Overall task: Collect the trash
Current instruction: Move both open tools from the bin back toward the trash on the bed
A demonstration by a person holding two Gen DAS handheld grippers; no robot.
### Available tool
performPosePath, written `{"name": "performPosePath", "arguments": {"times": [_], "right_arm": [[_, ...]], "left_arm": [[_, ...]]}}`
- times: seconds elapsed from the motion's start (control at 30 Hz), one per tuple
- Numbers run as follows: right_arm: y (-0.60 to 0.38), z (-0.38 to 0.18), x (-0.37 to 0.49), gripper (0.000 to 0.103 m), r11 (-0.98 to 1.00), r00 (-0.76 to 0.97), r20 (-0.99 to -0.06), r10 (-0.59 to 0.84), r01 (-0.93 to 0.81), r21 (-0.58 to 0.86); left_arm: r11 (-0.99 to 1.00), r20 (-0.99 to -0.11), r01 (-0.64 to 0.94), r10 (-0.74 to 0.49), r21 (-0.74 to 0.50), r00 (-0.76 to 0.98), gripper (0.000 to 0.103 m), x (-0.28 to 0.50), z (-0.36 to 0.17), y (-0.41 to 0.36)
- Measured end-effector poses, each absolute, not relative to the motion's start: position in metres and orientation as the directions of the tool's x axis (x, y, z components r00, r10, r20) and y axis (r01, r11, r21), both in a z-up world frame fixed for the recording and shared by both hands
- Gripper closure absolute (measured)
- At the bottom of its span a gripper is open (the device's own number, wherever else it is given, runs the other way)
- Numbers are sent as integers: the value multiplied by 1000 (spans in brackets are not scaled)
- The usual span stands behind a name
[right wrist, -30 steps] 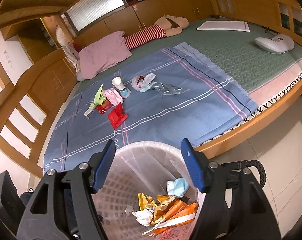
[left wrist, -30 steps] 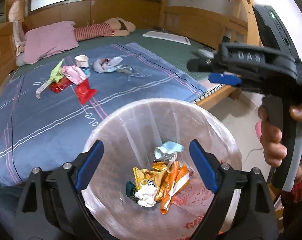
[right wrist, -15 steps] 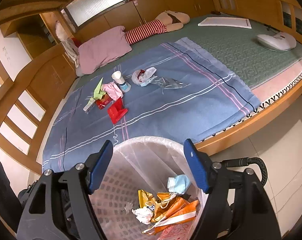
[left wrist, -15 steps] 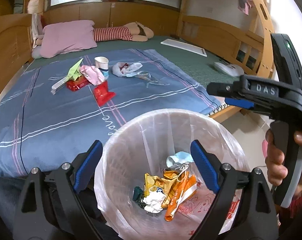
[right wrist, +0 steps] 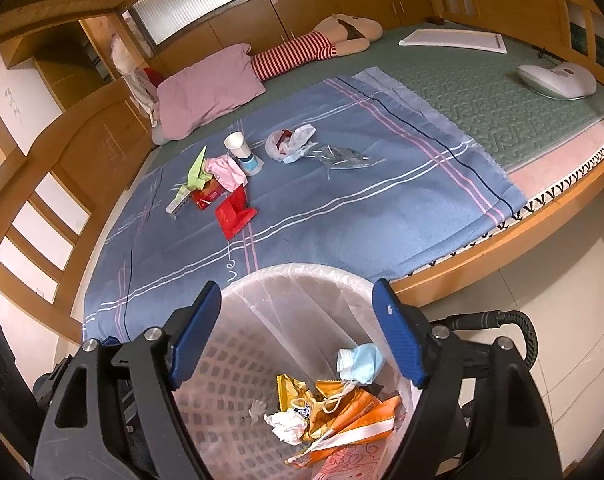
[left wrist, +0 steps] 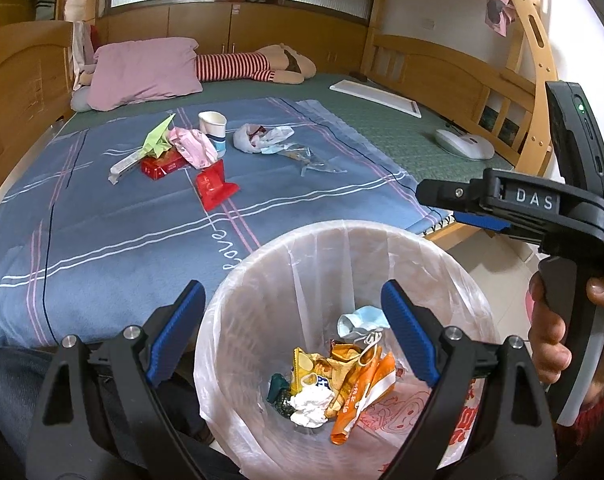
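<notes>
A bin lined with a clear bag (left wrist: 262,268) (right wrist: 286,280) stands beside the bed, holding orange wrappers (left wrist: 354,392), a crumpled tissue (right wrist: 286,426) and a blue face mask (right wrist: 360,362). My left gripper (left wrist: 294,328) hangs open over the bin with nothing between its blue pads. My right gripper (right wrist: 298,332) is also above the bin, its jaws opening and empty; in the left wrist view it shows at the right edge, held by a hand (left wrist: 550,340). On the blue blanket lie a red packet (left wrist: 214,188) (right wrist: 234,212), a paper cup (left wrist: 214,128), a green paper (right wrist: 196,170) and a white plastic bag (right wrist: 288,142).
The blue blanket (right wrist: 342,216) covers the near part of a wooden bed (right wrist: 482,252). A pink pillow (left wrist: 142,72), a striped doll (right wrist: 310,48), a white board (right wrist: 454,40) and a white device (right wrist: 554,78) lie further back. Tiled floor (right wrist: 562,300) is at right.
The right gripper's jaws have spread wider. The left wrist view has levelled by rolling, so the bed and bin sit straighter in it. Trash in the bin is unmoved.
</notes>
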State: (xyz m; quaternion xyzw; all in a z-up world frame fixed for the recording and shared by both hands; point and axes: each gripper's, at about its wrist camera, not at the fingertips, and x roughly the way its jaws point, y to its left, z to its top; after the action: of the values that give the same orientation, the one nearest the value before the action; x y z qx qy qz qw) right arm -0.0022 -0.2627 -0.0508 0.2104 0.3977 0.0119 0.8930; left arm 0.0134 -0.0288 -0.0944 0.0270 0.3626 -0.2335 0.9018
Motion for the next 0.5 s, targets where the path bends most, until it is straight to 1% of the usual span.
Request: {"name": "performPosePath", "arguments": {"times": [0.3,0.5], "right_arm": [[-261,-54,0,25,911,676,-712,191,147,385],[-260,-57,2,24,911,669,-717,195,146,384]], "left_arm": [[910,-641,384,-389,-156,662,14,18,-90,-16],[924,-658,324,-372,-200,655,14,26,-95,-5]]}}
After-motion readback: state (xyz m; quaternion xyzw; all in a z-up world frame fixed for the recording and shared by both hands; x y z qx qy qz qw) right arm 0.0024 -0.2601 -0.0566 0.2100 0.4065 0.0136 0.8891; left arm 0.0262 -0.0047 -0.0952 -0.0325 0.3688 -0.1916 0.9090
